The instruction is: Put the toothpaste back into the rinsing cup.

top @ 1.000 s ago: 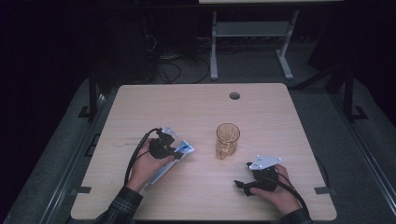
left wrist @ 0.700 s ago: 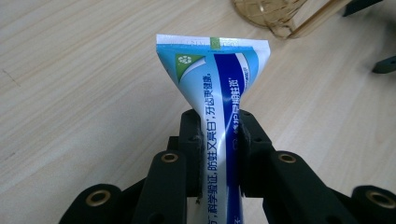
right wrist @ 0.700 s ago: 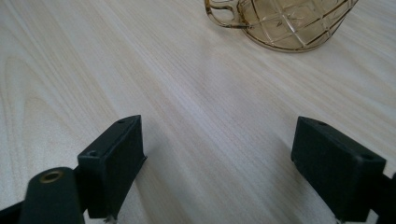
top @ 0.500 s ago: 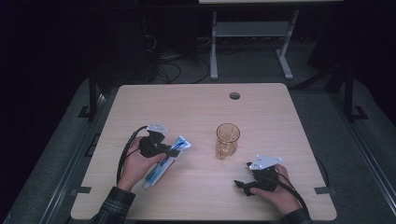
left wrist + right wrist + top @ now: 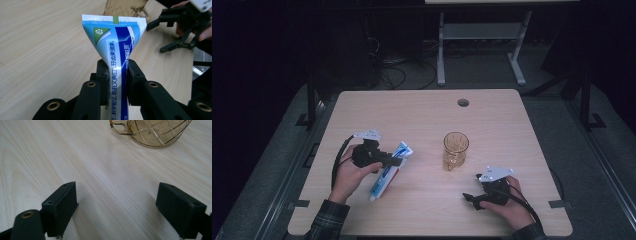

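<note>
A blue and white toothpaste tube (image 5: pixel 117 47) is pinched between the jaws of my left gripper (image 5: pixel 117 75), crimped end pointing away from me. In the high view this tube (image 5: pixel 388 175) slants over the table's left half with the left gripper (image 5: pixel 398 161) shut on its upper part. An amber glass cup (image 5: pixel 455 150) with a handle stands upright mid-table, to the tube's right. My right gripper (image 5: pixel 468 199) rests near the front right edge, jaws wide apart with bare wood between them (image 5: pixel 117 205). The cup (image 5: pixel 152 132) lies just beyond its jaws.
The light wooden table (image 5: pixel 422 115) has a round cable hole (image 5: pixel 463 102) near its far edge. Dark floor, cables and a white metal frame (image 5: pixel 482 35) lie beyond the table. Both forearms come in from the front edge.
The left gripper has carried the toothpaste tube leftward and a little up, and the tube now slants more steeply. The right gripper has stayed put.
</note>
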Motion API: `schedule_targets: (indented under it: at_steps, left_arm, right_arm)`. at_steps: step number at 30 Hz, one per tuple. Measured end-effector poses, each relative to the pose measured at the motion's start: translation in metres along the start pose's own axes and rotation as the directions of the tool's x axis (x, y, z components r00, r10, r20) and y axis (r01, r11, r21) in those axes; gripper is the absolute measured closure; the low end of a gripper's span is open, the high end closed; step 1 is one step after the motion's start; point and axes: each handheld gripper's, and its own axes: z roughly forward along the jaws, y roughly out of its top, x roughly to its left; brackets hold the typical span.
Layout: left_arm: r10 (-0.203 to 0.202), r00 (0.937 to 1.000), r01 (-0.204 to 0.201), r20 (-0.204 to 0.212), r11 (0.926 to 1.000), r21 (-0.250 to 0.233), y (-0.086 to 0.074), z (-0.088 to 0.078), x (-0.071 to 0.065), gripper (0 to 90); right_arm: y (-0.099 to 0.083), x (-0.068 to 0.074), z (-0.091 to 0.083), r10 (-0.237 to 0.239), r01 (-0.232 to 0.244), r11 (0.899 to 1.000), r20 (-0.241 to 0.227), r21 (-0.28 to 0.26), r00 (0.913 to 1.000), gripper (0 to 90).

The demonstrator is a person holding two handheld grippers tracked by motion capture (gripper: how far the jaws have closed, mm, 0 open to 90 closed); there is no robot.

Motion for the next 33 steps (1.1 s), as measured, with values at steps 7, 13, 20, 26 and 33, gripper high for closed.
schedule_targets:
  at_steps: [7, 13, 20, 26, 33]
  left_arm:
    - [0.032, 0.9991, -0.03, 0.028, 0.996, -0.084, 0.002, -0.013, 0.0, 74.8]
    - [0.063, 0.9971, -0.055, 0.044, 0.9858, -0.158, 0.003, -0.018, 0.0, 74.5]
    - [0.1, 0.9938, -0.087, 0.049, 0.9736, -0.211, 0.007, -0.019, -0.003, 74.2]
    - [0.117, 0.992, -0.102, 0.049, 0.9667, -0.235, 0.016, -0.019, -0.005, 74.1]
    - [0.142, 0.9887, -0.125, 0.048, 0.9589, -0.255, 0.031, -0.02, -0.006, 74.0]
  right_arm:
    - [0.0, 0.0, 0.0, 0.001, -0.001, 1.0, 0.0, 0.0, 1.0, 16.2]
    - [0.0, 0.0, 0.0, 0.002, -0.002, 1.0, 0.0, 0.001, 1.0, 16.2]
    - [0.0, 0.0, 0.0, 0.002, -0.002, 1.0, 0.0, 0.001, 1.0, 16.2]
    - [0.0, 0.0, 0.0, -0.003, 0.003, 1.0, 0.001, -0.001, 1.0, 16.2]
    - [0.0, 0.0, 0.0, -0.002, 0.002, 1.0, 0.002, 0.0, 1.0, 16.2]
